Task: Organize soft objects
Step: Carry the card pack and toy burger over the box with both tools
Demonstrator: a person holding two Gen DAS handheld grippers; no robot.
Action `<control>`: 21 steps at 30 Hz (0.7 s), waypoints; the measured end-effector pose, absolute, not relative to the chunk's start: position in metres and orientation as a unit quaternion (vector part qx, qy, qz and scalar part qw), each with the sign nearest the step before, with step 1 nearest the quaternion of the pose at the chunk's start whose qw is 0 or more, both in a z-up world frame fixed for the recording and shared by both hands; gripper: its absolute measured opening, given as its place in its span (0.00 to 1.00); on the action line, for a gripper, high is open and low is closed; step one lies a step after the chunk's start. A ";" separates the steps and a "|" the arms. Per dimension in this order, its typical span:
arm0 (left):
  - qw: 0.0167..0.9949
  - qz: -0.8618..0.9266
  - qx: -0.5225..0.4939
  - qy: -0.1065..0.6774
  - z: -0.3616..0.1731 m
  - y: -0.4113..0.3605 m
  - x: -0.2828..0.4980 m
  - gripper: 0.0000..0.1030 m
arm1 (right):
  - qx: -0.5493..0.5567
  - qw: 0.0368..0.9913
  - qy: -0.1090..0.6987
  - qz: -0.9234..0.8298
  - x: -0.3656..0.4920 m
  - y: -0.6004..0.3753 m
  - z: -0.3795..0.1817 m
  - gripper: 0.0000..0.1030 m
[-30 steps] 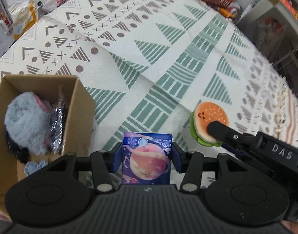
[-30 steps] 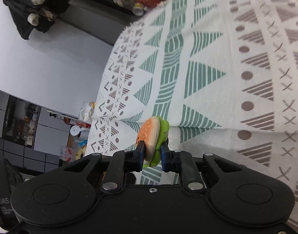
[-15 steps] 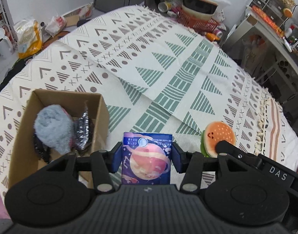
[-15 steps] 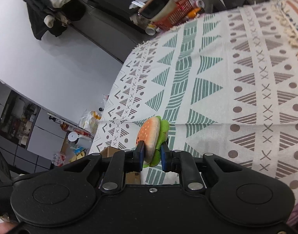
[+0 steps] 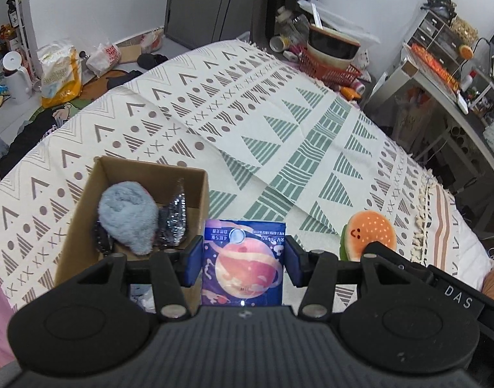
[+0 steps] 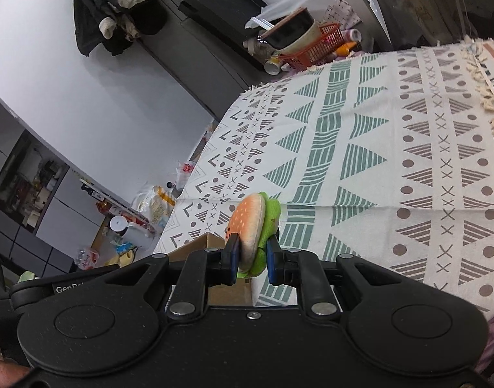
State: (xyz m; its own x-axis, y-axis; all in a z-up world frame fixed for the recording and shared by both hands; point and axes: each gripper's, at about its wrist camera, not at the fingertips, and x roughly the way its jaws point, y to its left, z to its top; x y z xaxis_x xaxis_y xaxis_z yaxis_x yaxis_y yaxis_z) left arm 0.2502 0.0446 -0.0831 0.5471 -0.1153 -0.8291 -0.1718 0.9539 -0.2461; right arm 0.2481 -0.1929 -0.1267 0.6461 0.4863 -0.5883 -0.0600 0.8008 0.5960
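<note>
Both grippers loaded, held above the bed with the patterned cream-and-green blanket [image 5: 279,135]. Left gripper [image 5: 243,260]: fingers pinching a flat blue packet printed with an orange planet [image 5: 243,262], held upright by its side edges, just right of the open brown cardboard box [image 5: 85,207]. Box already holds a fluffy grey-blue plush [image 5: 128,216] and a crinkled dark foil wrapper [image 5: 177,216]. Right gripper [image 6: 250,253]: fingers squeezing a small plush hamburger with orange bun and green lettuce [image 6: 255,226] across its flat faces; box corner [image 6: 198,244] shows just below and left of it. Step in hand, as judged: carry to box and drop. Advice: bring one gripper over the opening at a time so the tools do not collide; centre the packet over the free space beside the plush, lower inside the walls, then spread fingers. Hamburger is compressed, so may spring on release; let go low.
</note>
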 end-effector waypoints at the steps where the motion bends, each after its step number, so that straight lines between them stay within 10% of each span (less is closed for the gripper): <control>1: 0.867 0.016 -0.153 0.474 -0.082 0.047 0.248 0.49 | 0.271 0.867 0.388 0.157 0.246 -0.191 -0.125 0.16; 21: 0.863 0.043 -0.208 0.457 -0.091 0.130 0.208 0.49 | 0.208 0.887 0.375 0.170 0.222 -0.124 -0.109 0.17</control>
State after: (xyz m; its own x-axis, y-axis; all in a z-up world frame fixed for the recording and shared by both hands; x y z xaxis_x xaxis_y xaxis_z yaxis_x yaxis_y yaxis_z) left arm 0.2079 0.1301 -0.0914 0.5779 -0.1161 -0.8078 -0.2652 0.9094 -0.3205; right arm 0.2215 -0.1244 -0.1095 0.6614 0.4576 -0.5943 -0.1466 0.8559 0.4959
